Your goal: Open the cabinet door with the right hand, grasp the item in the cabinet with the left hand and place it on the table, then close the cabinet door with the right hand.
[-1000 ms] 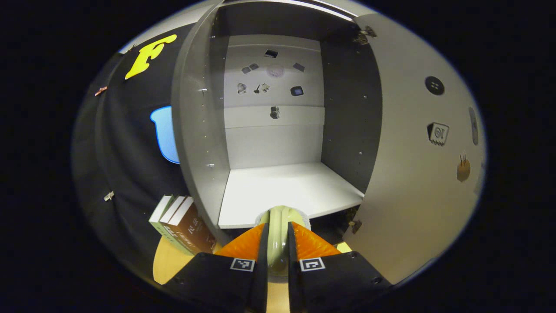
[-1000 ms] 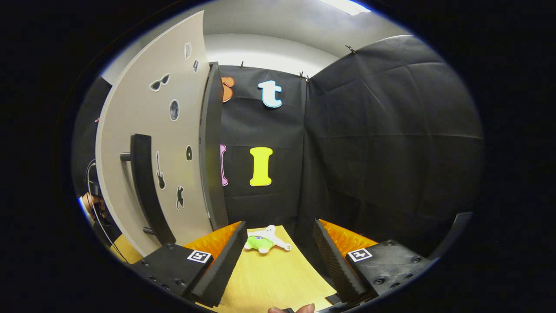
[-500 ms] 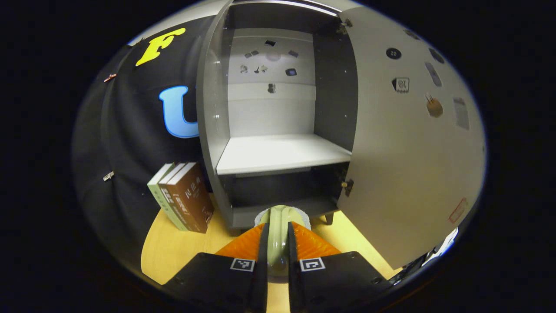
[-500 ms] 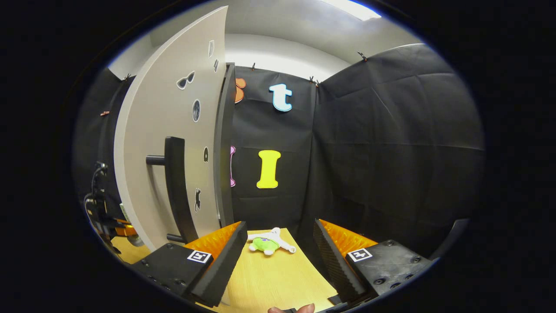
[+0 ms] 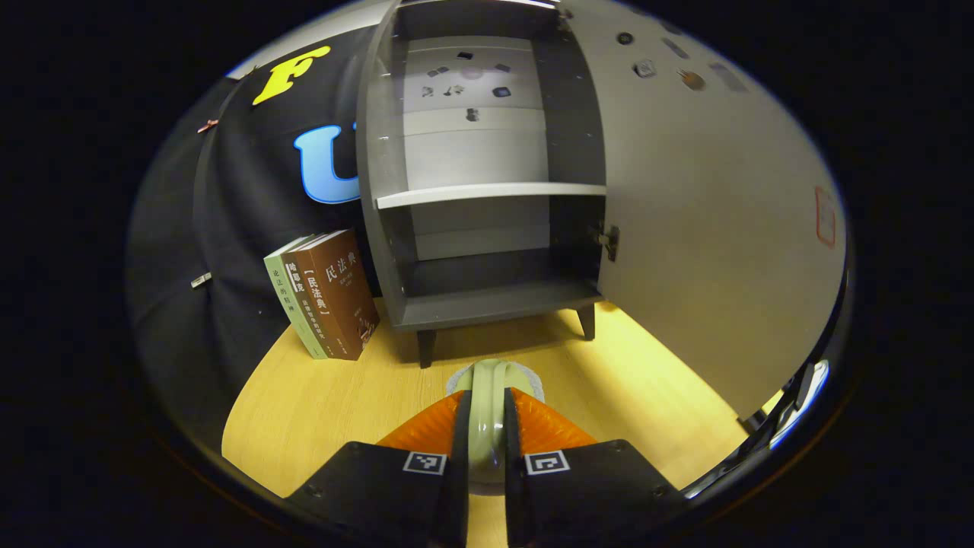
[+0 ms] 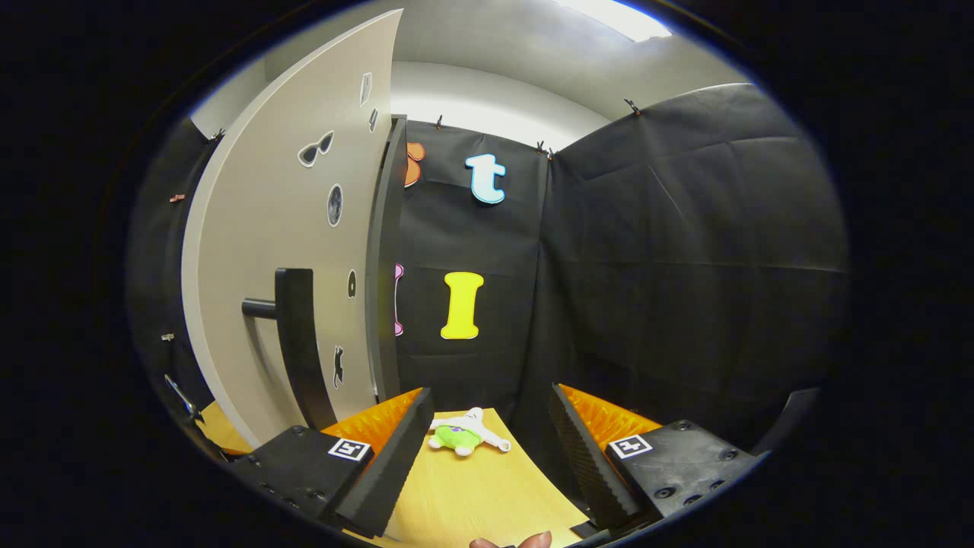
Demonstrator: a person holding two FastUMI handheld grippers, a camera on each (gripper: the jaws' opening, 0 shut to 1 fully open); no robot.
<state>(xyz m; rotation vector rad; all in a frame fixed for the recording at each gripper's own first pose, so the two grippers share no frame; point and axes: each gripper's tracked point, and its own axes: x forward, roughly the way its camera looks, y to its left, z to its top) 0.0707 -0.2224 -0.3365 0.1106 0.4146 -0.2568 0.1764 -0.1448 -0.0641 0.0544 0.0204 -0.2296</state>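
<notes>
In the left gripper view the grey cabinet (image 5: 487, 304) stands open on the wooden table (image 5: 319, 403), its pale shelf (image 5: 487, 194) bare. Its door (image 5: 708, 228) is swung out to the right. My left gripper (image 5: 487, 411) is shut on a pale green item (image 5: 487, 380), held low above the table, in front of the cabinet's legs. In the right gripper view my right gripper (image 6: 488, 396) is open with nothing between its fingers. The door's outer face (image 6: 289, 213) and its black handle (image 6: 300, 342) stand just to its left, apart from the fingers.
Three books (image 5: 327, 293) lean upright against the booth wall left of the cabinet. A small green and white plush toy (image 6: 460, 435) lies on the table (image 6: 472, 495) ahead of the right gripper. A person's fingertip (image 6: 525, 540) shows at the bottom edge.
My left gripper has drawn back out of the cabinet and dropped from shelf height to just above the table, the item still in it. The right gripper has barely shifted.
</notes>
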